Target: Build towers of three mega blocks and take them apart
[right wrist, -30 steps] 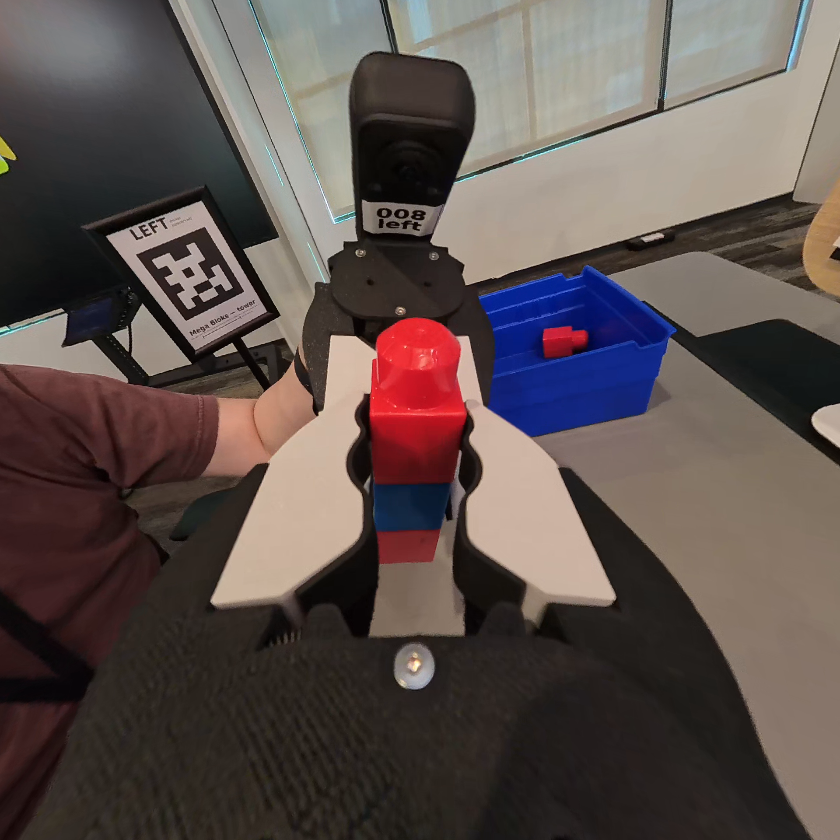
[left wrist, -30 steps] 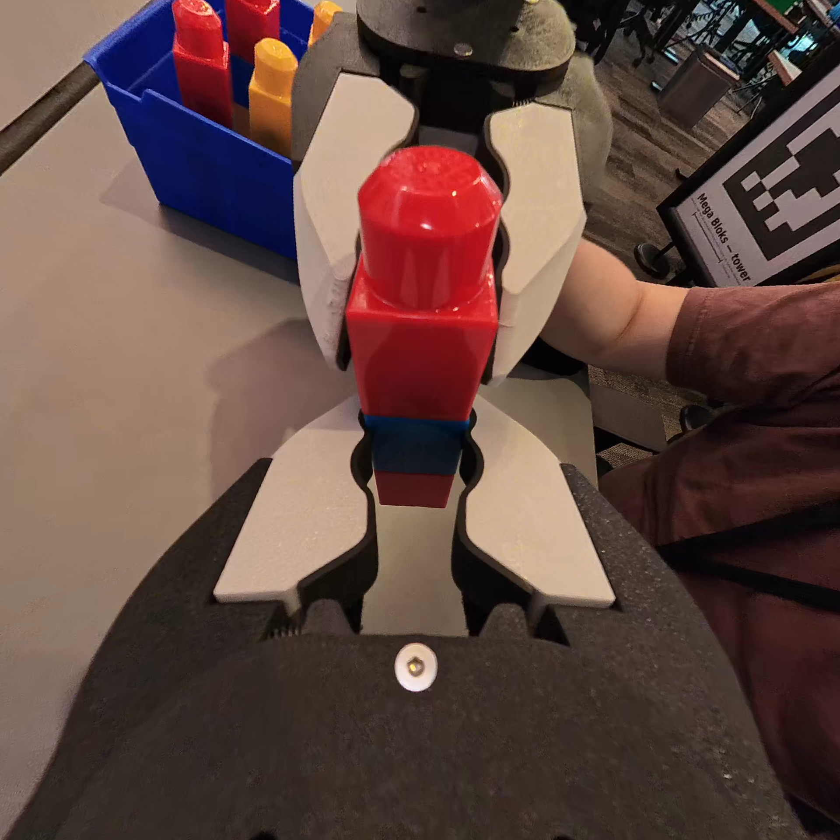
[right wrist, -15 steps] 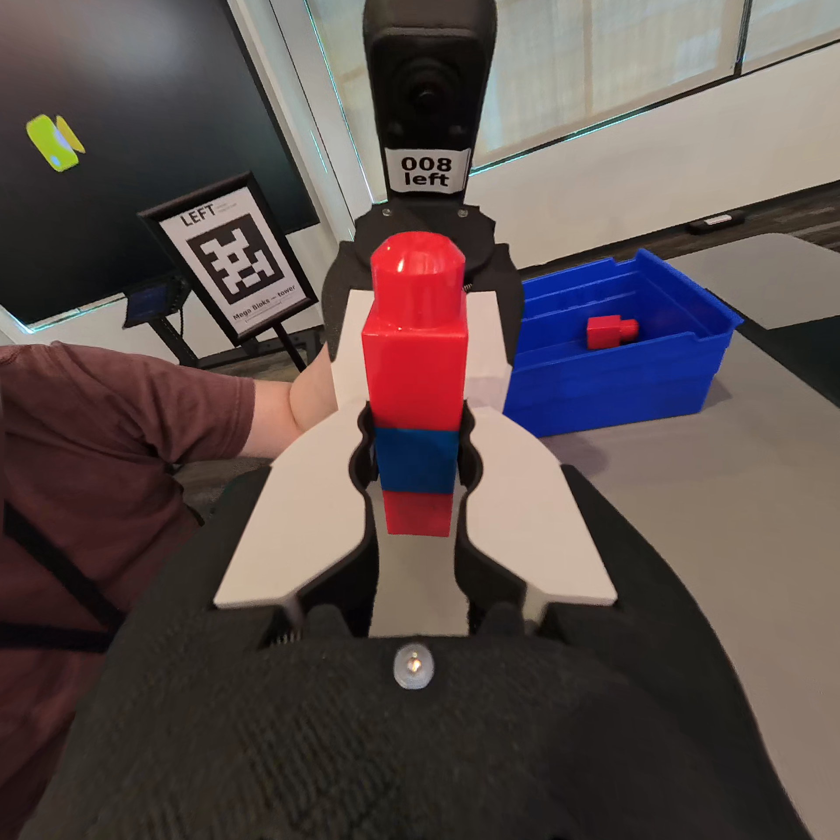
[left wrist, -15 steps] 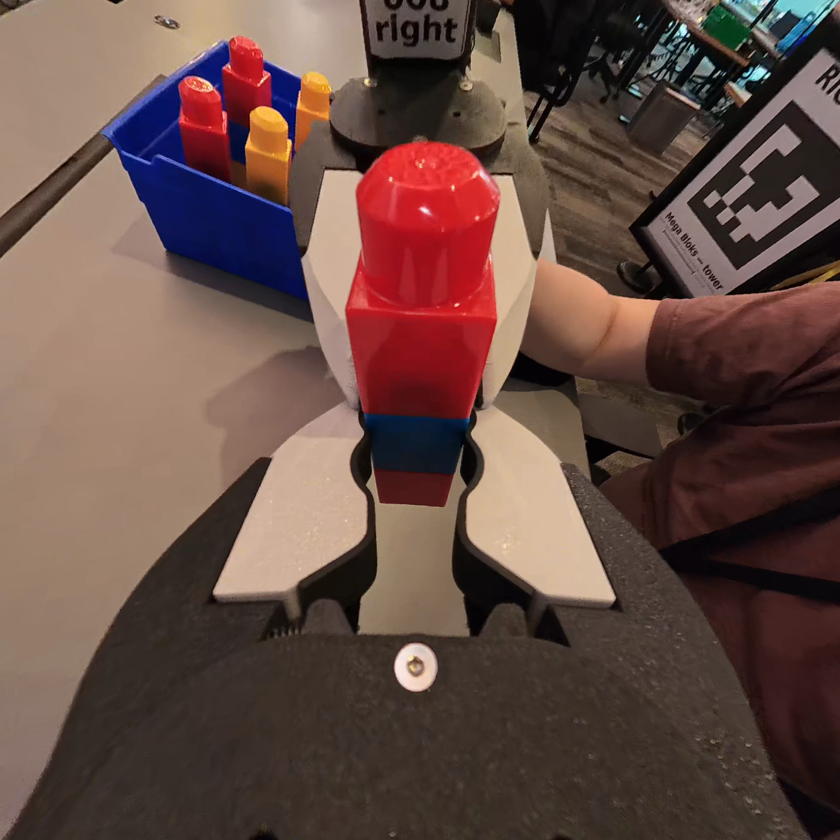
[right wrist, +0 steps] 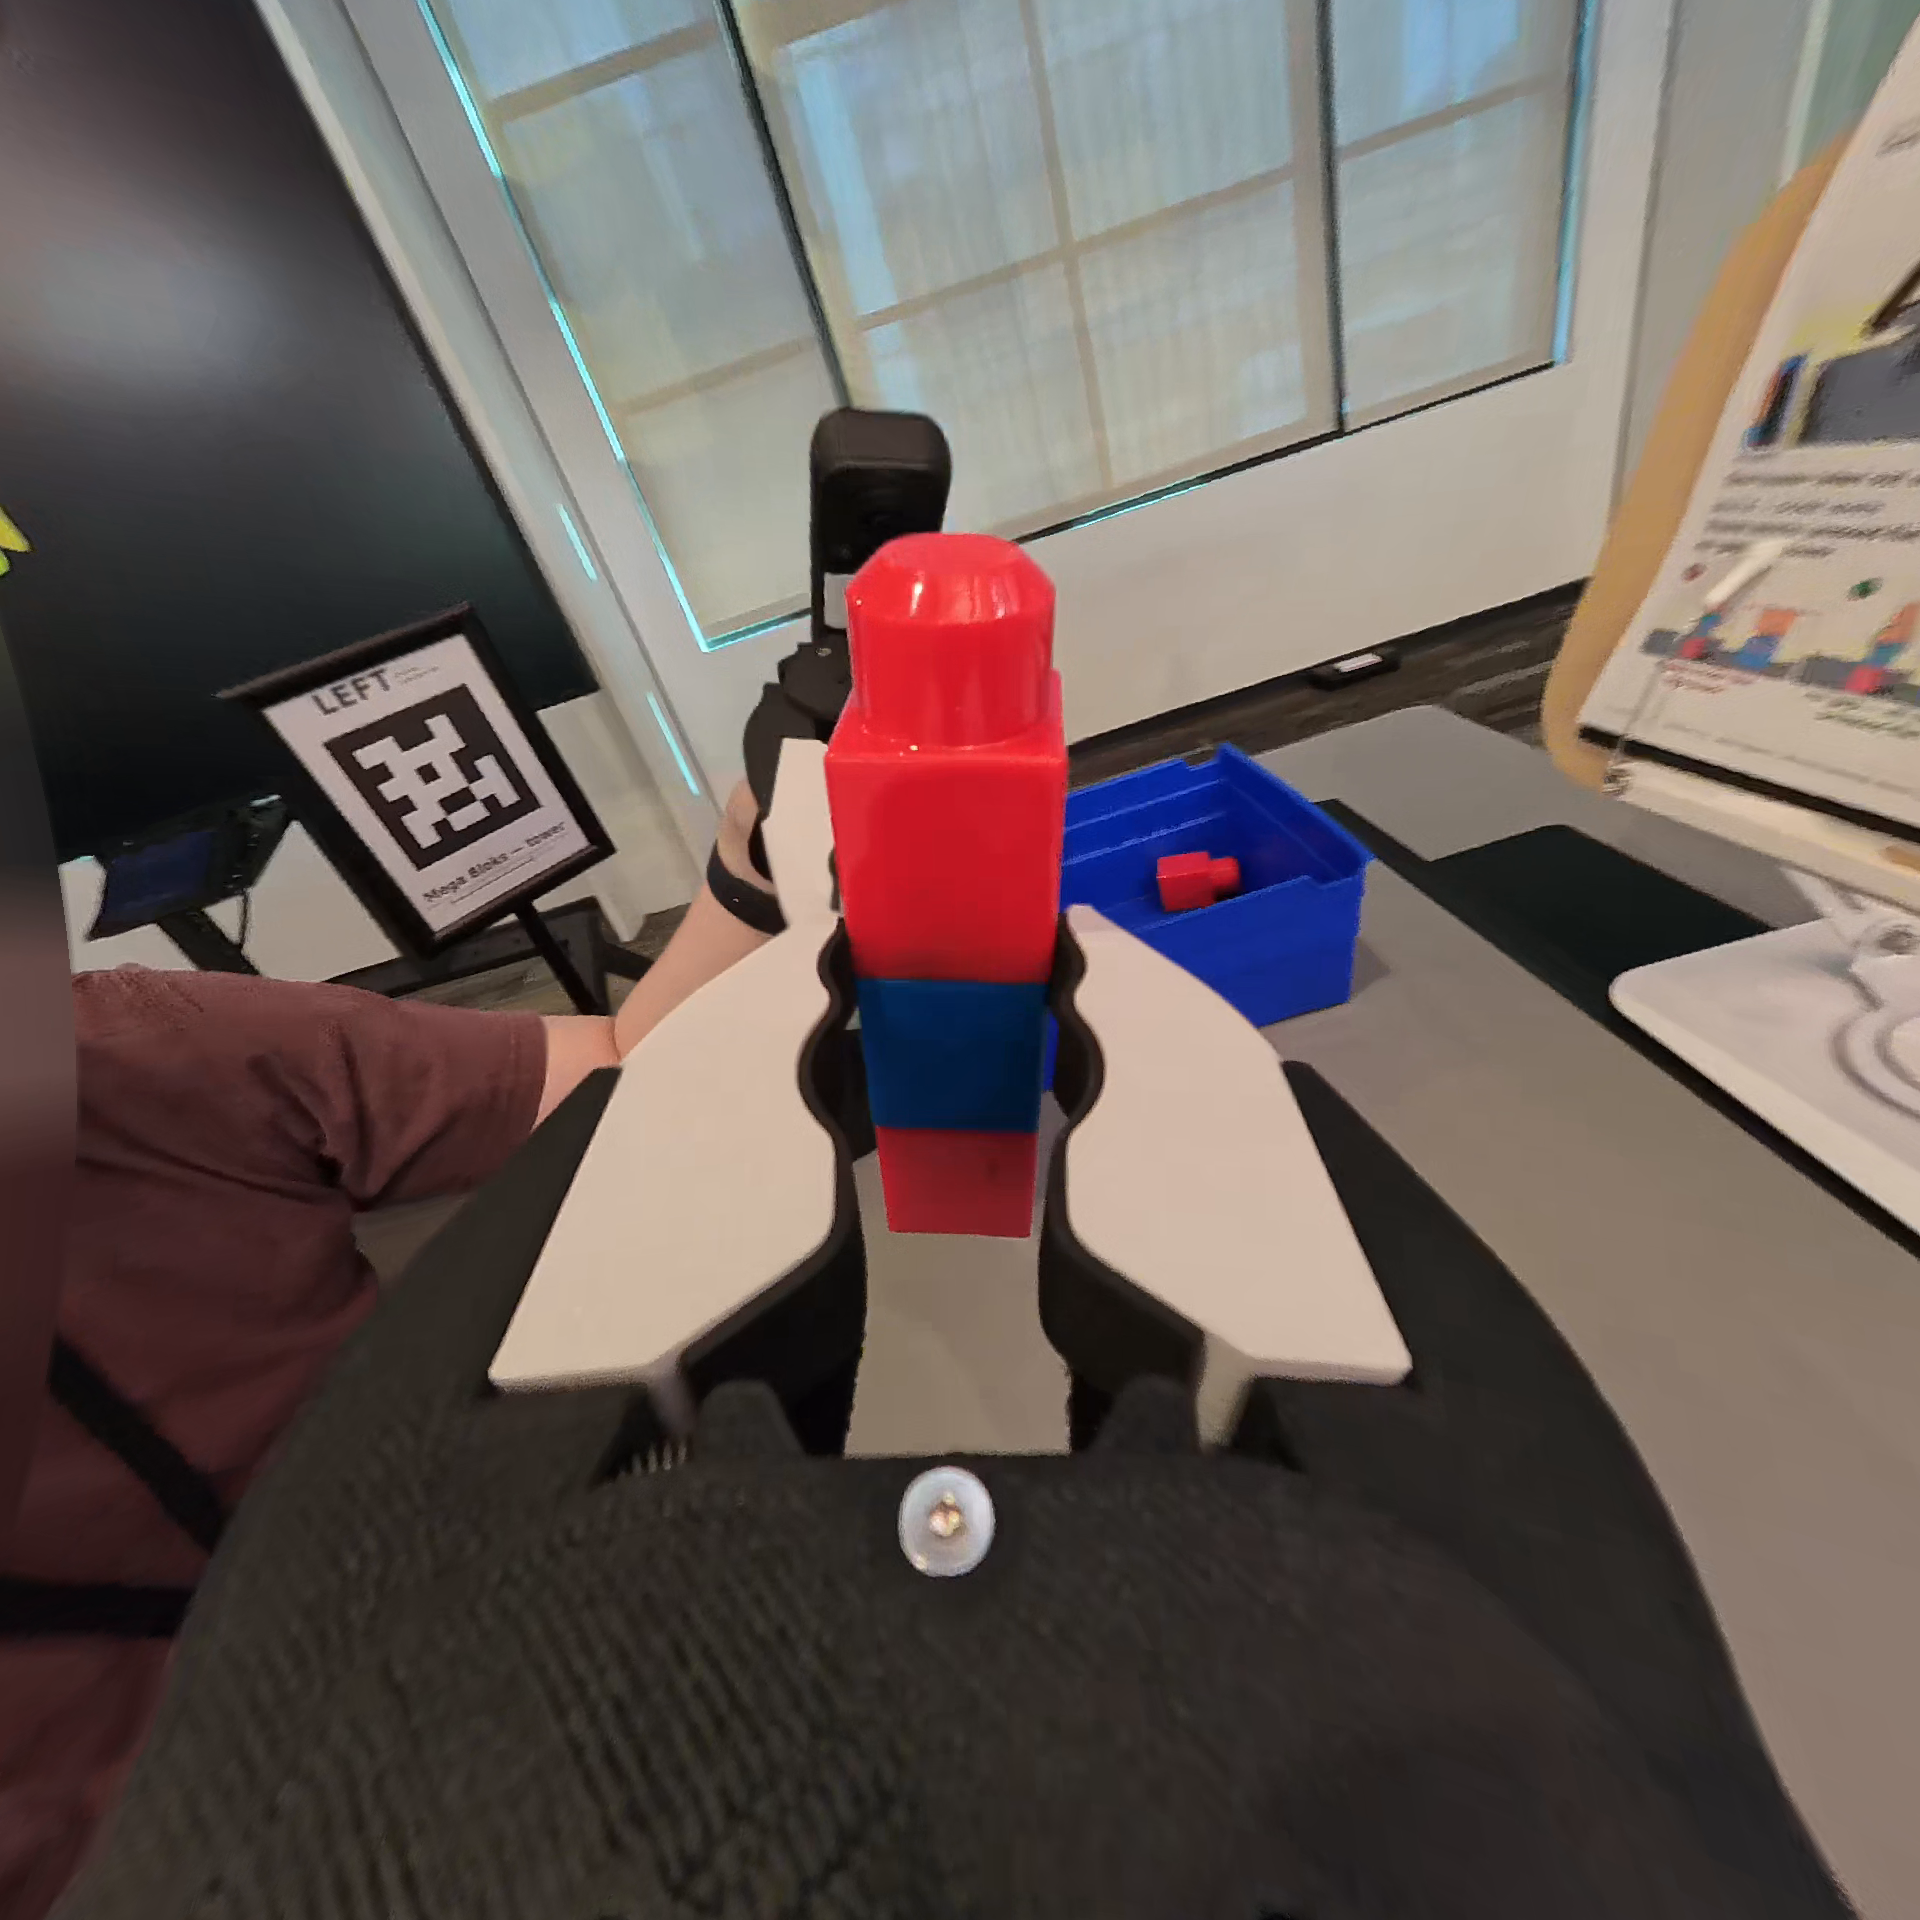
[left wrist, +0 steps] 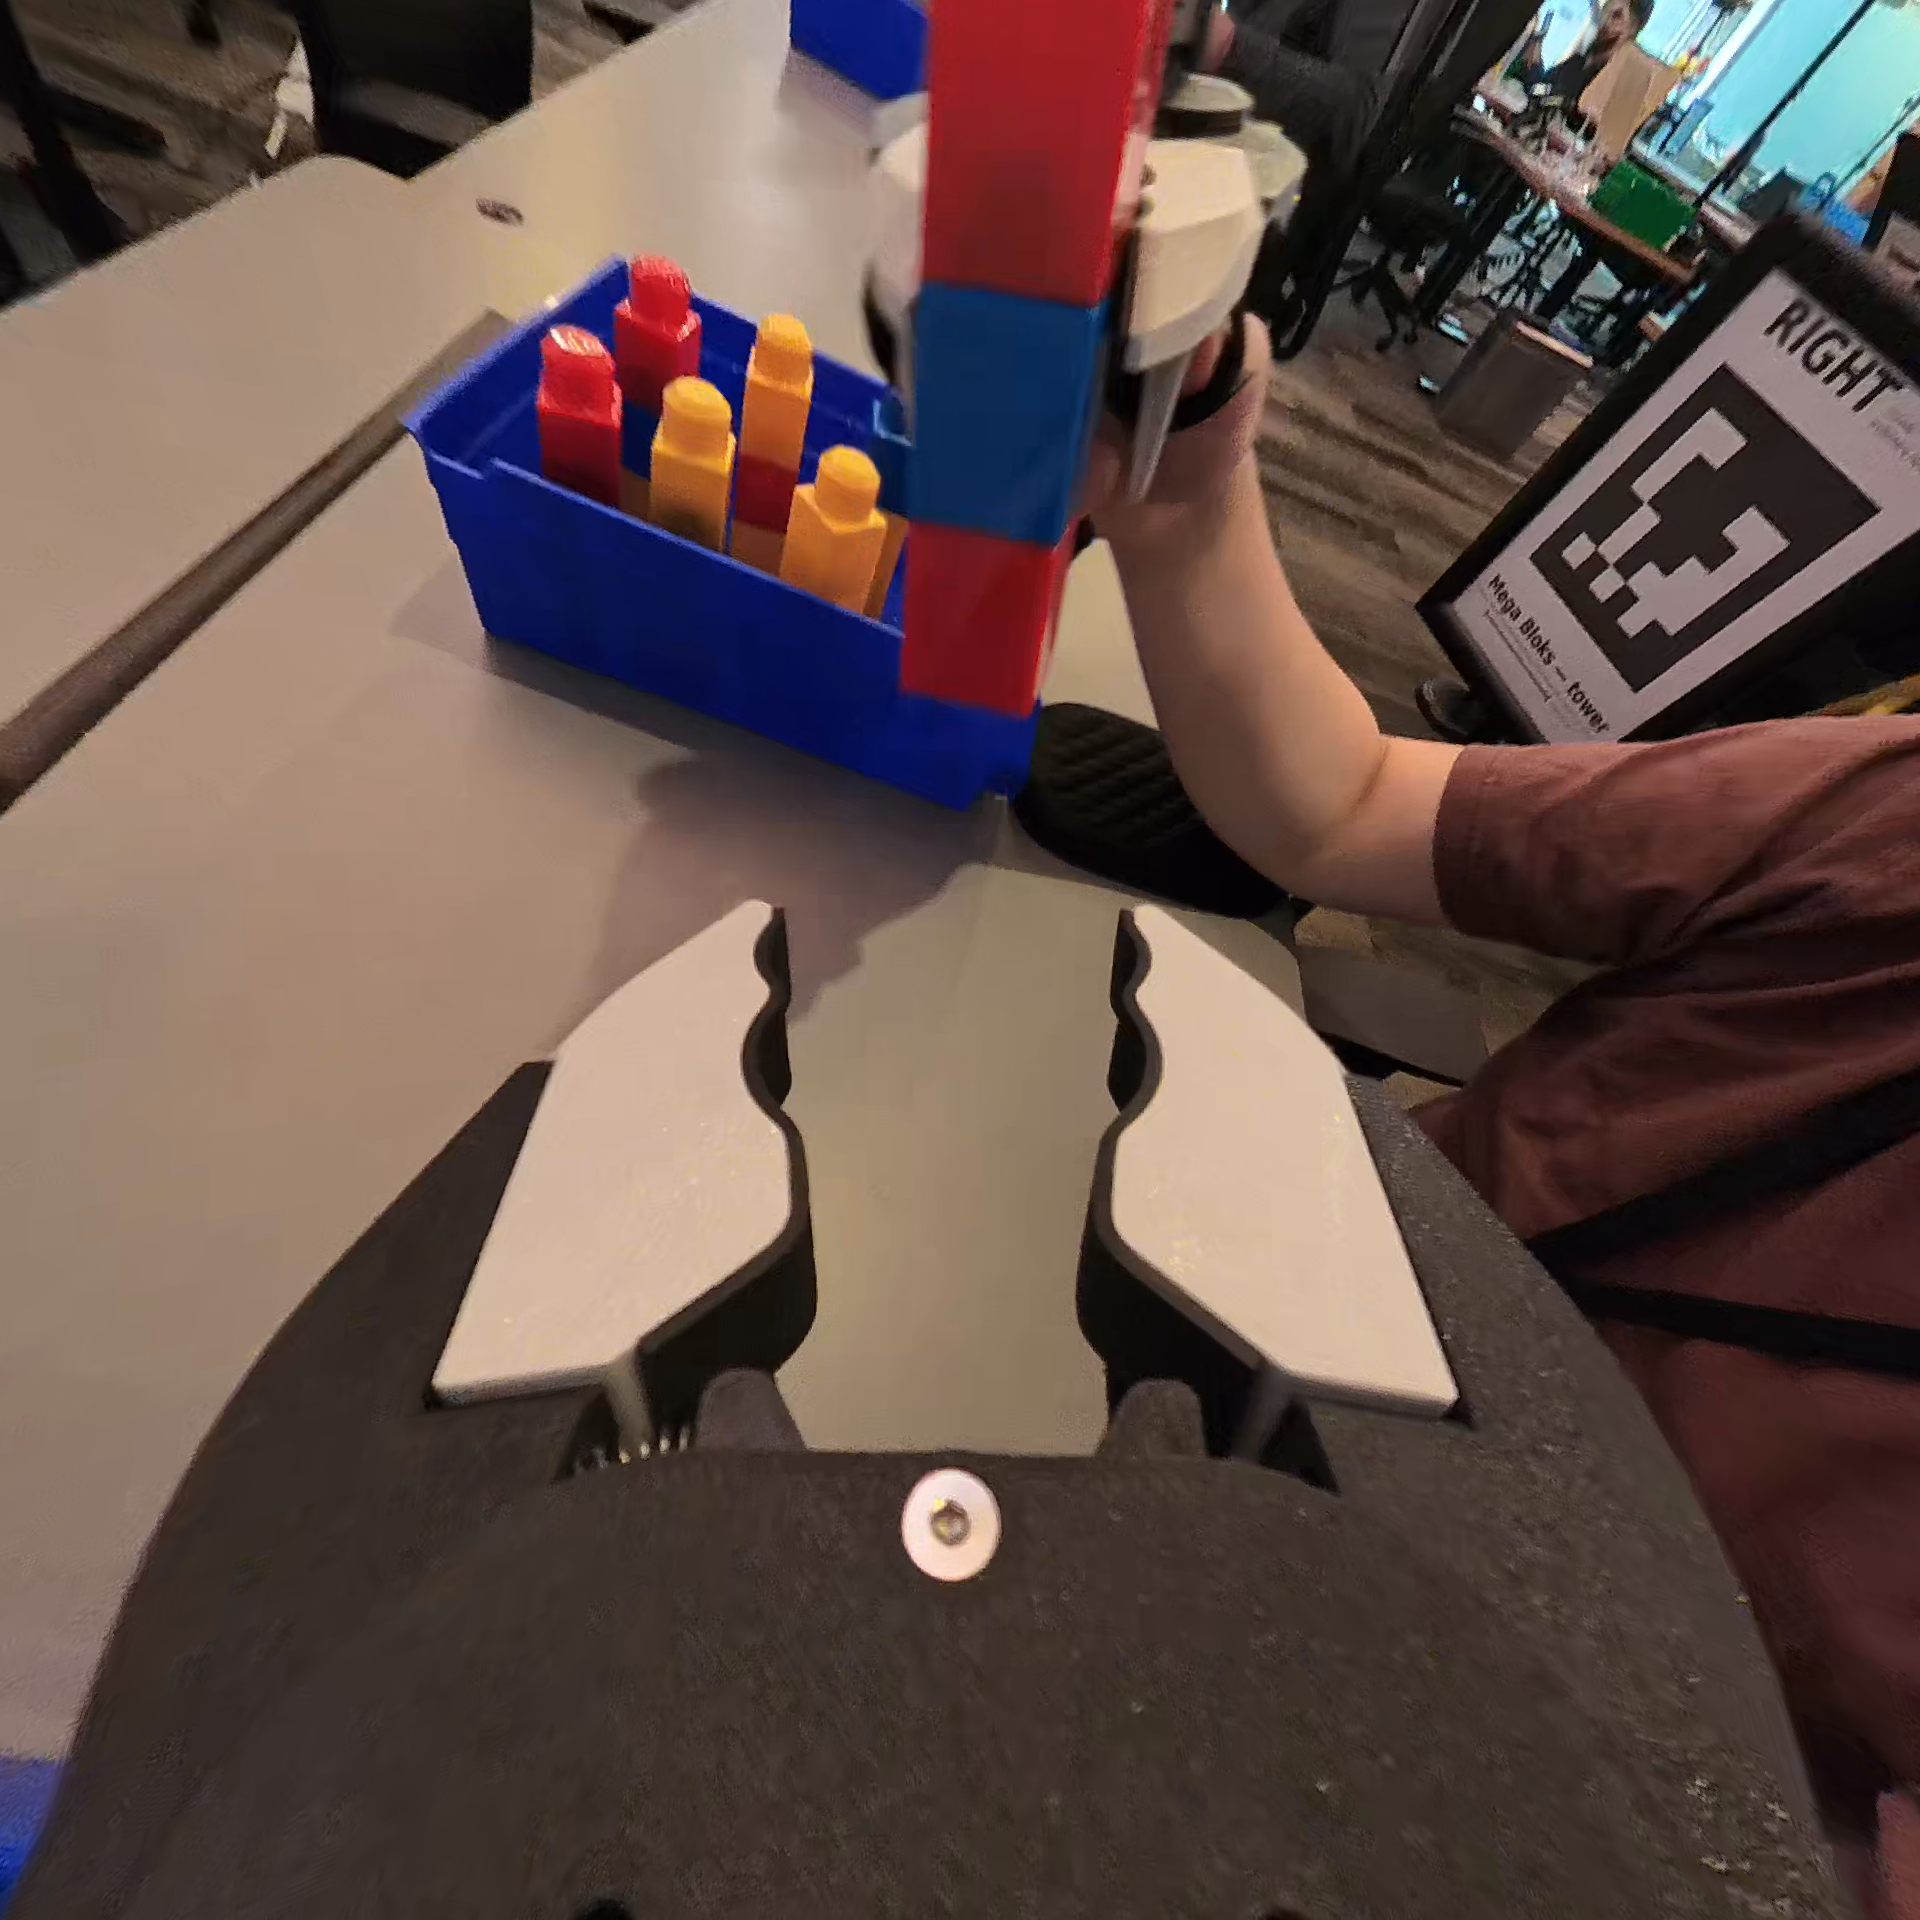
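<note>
While right tongs [right wrist: 951, 1023] clamp it | tower [right wrist: 951, 935] upright, stud up

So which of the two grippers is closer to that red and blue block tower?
Right. The right gripper grips the tower at its blue middle block; the left gripper is open and empty, well away from it.

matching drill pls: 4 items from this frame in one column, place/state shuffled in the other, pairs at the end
Items
1. left claw
2. right claw
3. lone red block
4. yellow-topped towers

Place or state
A. lying on its side in a nearly empty blue bin
B. standing upright in a blue bin with red-topped towers
C. open, nothing between its fingers
D. closed on the blue middle block of a red-blue-red tower

Pairs: 1-C, 2-D, 3-A, 4-B
</note>
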